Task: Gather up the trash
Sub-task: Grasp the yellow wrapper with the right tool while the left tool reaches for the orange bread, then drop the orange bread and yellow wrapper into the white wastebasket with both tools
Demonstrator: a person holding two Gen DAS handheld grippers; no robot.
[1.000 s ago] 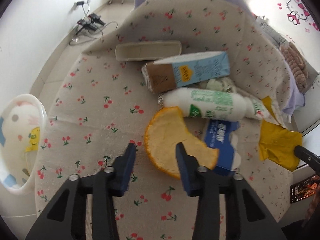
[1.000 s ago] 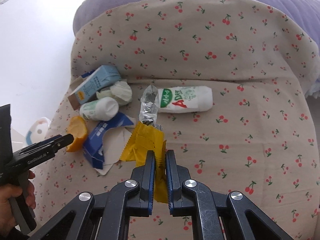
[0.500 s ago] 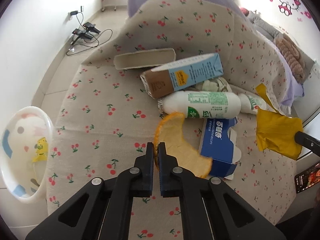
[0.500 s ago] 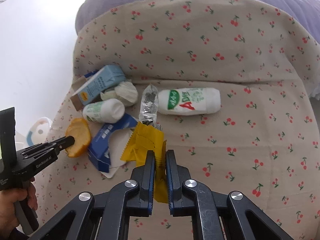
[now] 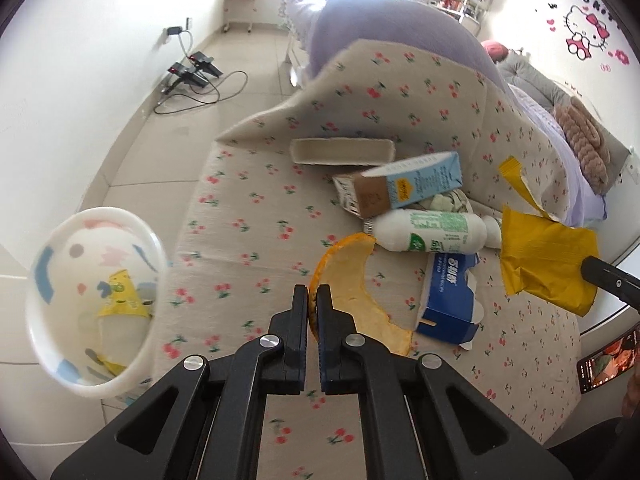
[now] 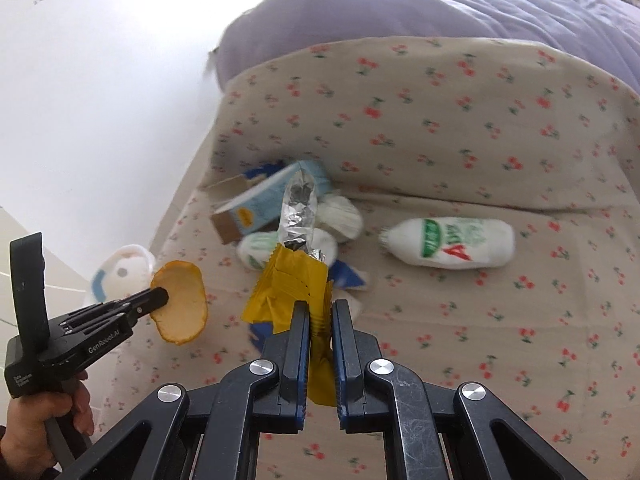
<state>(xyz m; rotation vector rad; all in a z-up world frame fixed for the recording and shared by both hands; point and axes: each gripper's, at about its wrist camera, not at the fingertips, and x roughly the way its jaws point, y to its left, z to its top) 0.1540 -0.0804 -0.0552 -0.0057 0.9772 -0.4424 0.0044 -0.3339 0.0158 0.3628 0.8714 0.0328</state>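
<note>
Wrist views downward (shared bedspread [image 5: 256,208])

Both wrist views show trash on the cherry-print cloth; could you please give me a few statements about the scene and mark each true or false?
1. The left gripper is shut on the orange peel. True.
2. The right gripper is open and holds nothing. False: it is shut on the yellow wrapper.
3. The white bin already holds some trash. True.
4. The blue milk carton stands upright. False: it lies on its side.
5. The blue tissue pack is in the bin. False: it lies on the cloth.
</note>
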